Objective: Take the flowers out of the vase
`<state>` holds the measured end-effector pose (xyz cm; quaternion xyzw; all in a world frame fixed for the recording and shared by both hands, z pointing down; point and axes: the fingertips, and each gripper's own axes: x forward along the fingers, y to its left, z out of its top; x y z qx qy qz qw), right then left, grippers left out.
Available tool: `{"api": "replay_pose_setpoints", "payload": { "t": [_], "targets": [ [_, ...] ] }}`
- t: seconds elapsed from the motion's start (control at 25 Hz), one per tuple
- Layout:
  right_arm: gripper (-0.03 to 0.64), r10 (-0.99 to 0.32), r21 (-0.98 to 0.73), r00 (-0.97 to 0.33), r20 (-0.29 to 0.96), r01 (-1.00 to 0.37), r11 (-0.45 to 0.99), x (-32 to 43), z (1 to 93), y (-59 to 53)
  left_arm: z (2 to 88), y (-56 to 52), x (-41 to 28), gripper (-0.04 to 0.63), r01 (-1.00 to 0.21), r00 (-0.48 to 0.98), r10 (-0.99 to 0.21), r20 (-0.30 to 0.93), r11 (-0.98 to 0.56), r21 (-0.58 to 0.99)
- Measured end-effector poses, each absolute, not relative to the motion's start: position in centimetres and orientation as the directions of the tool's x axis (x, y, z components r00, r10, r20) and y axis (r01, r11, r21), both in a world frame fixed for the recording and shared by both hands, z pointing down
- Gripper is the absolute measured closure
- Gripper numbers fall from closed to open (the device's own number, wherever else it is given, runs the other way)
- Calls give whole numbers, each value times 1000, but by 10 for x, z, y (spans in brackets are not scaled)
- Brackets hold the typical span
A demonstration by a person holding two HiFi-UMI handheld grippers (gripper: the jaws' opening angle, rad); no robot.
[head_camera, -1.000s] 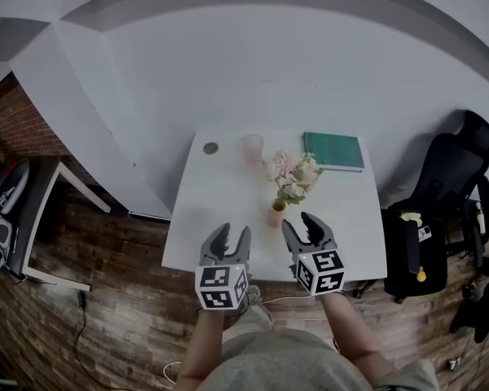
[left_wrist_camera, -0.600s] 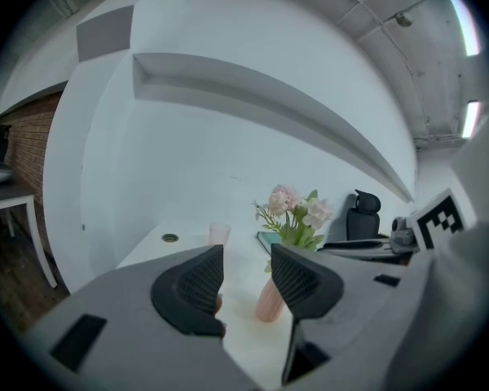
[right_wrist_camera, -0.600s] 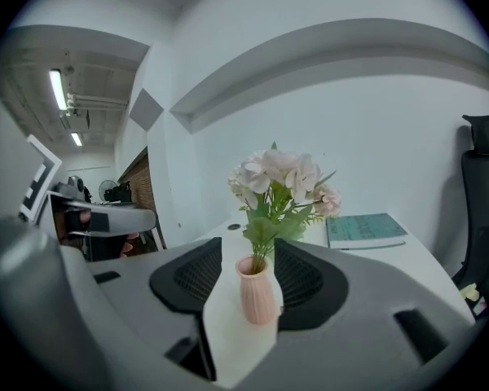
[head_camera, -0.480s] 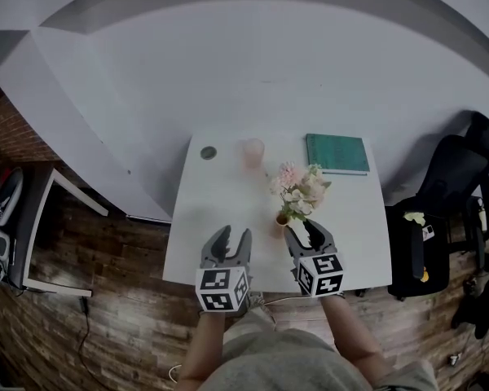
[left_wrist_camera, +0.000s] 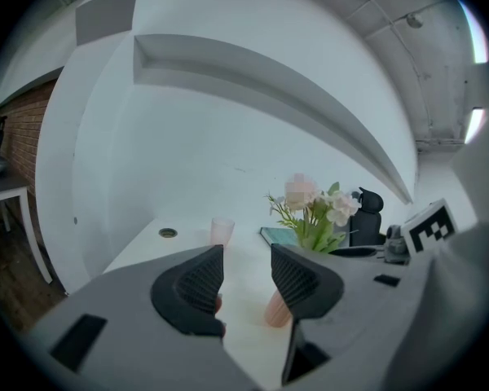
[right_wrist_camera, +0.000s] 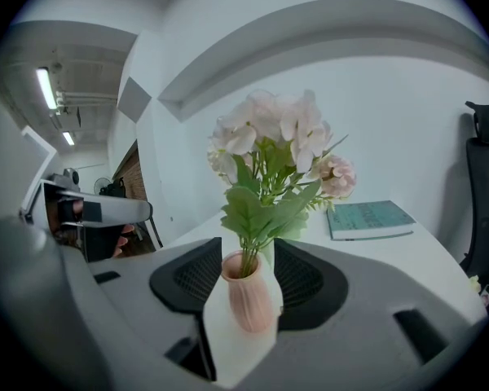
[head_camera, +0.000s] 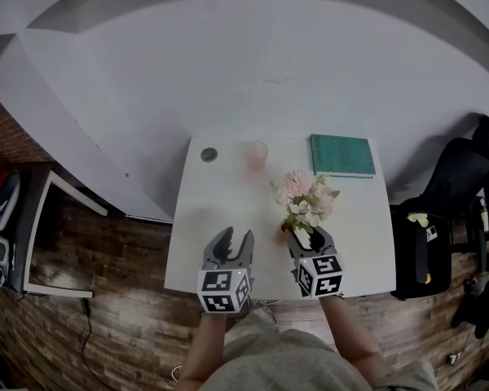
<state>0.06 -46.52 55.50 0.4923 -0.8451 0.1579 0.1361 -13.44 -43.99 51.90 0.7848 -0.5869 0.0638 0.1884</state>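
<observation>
Flowers [right_wrist_camera: 269,145], pale pink and white with green leaves: where do we find them?

We find them standing upright in a small ribbed pink vase [right_wrist_camera: 248,296]. The vase is on a white table [head_camera: 204,218], towards its near edge and right of the middle.

And our right gripper [head_camera: 308,236]?

Its jaws are spread apart, one on either side of the vase's neck, and the stems rise between them. The pads are not pressed in. We see a sliver of gap on one side, so it grips nothing.

What about our left gripper [head_camera: 235,239]?

It hovers over the table's near edge, just left of the right one. Its jaws are parted about as wide and it holds nothing.

What else do we see on the table?

A teal book [head_camera: 342,155] lies at the far right corner. A translucent pink cup [head_camera: 256,153] stands at the far edge near the middle, with a small dark round disc [head_camera: 209,154] left of it. All three are well apart from the vase. A black office chair [head_camera: 464,177] stands on the wooden floor [head_camera: 106,300] to the table's right.
</observation>
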Motion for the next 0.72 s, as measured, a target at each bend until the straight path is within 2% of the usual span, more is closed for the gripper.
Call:
{"api": "replay_pose_setpoints", "payload": {
  "t": [0.72],
  "targets": [
    [445,-797,-144,-456,396,-888,437,-6,564,-496,531,-462,-140,423,-942,316,-886,339,-248,227]
  ]
}}
